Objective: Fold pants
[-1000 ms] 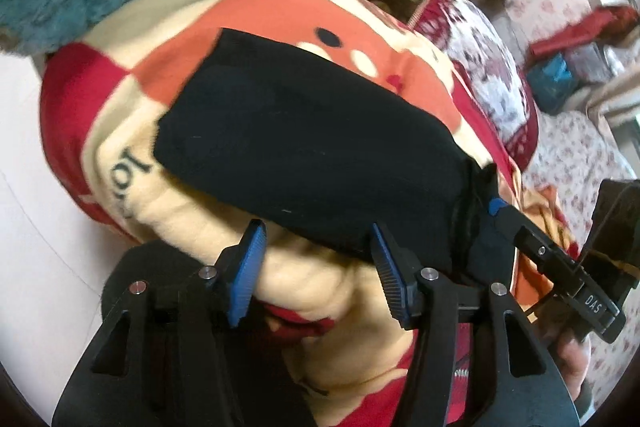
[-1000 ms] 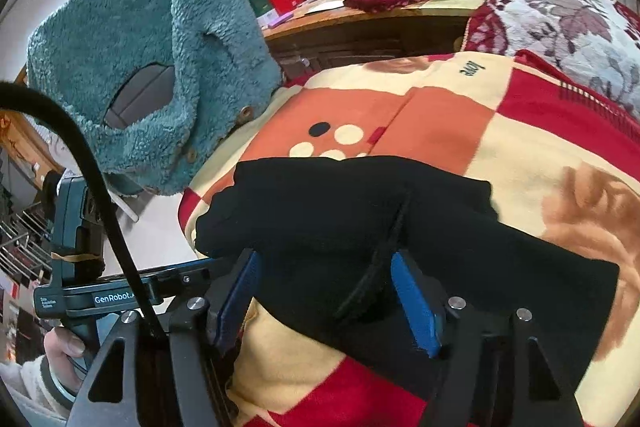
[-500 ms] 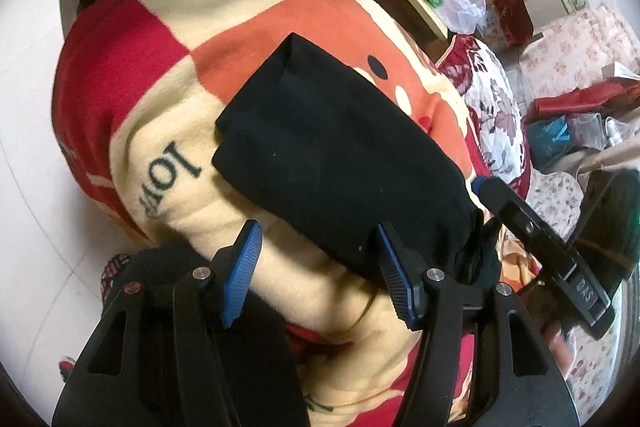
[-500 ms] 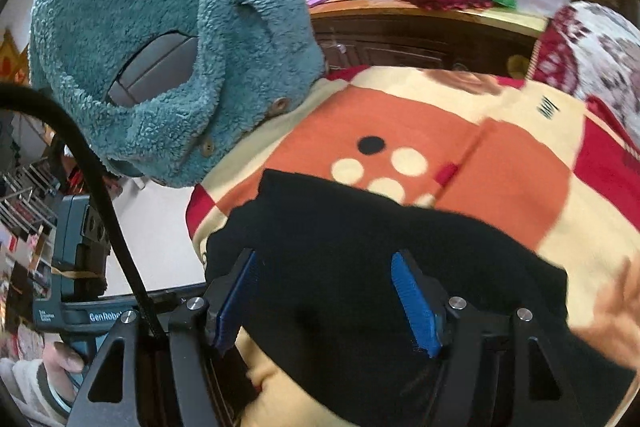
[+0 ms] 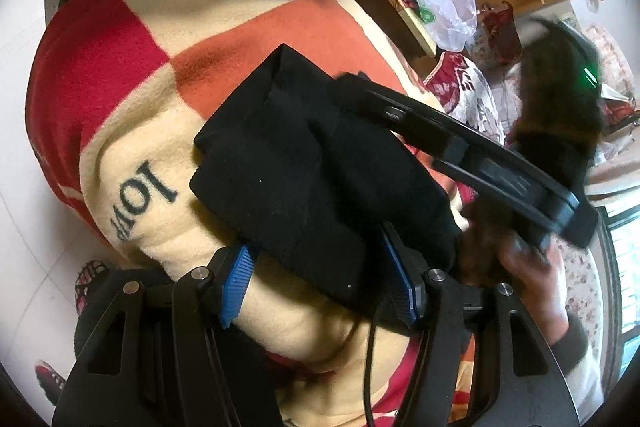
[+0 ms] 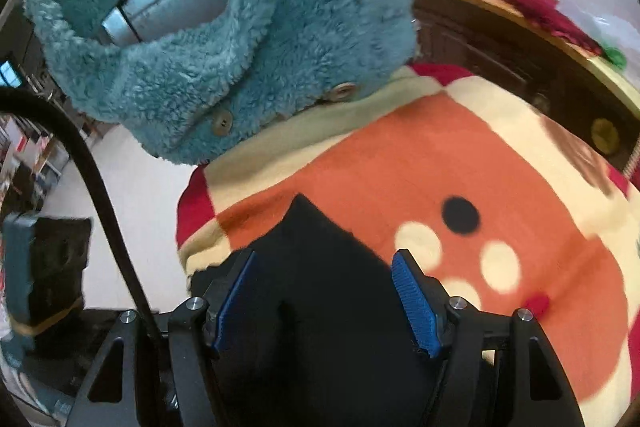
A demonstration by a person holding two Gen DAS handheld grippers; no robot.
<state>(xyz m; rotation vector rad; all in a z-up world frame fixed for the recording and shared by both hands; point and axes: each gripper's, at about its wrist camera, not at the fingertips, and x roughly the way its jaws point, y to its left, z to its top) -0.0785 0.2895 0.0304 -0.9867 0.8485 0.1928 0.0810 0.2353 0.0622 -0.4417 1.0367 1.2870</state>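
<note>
Folded black fabric pants [image 5: 320,163] lie in a thick bundle on a fleece blanket of red, orange and cream squares [image 5: 132,131], below a fuzzy teal buttoned jacket [image 6: 224,27]. The left gripper [image 5: 316,279] has just been opening its jaws, now spread at the bundle's near edge. The right gripper [image 6: 324,303] hovers over the pants, jaws spread, pinching nothing.

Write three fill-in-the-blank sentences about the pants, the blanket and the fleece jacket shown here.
The folded pants are ____ in colour.
They lie on a checked blanket printed with the word ____.
The fluffy jacket beyond the blanket is ____ in colour, with round buttons.

Missing words: black; love; teal
</note>
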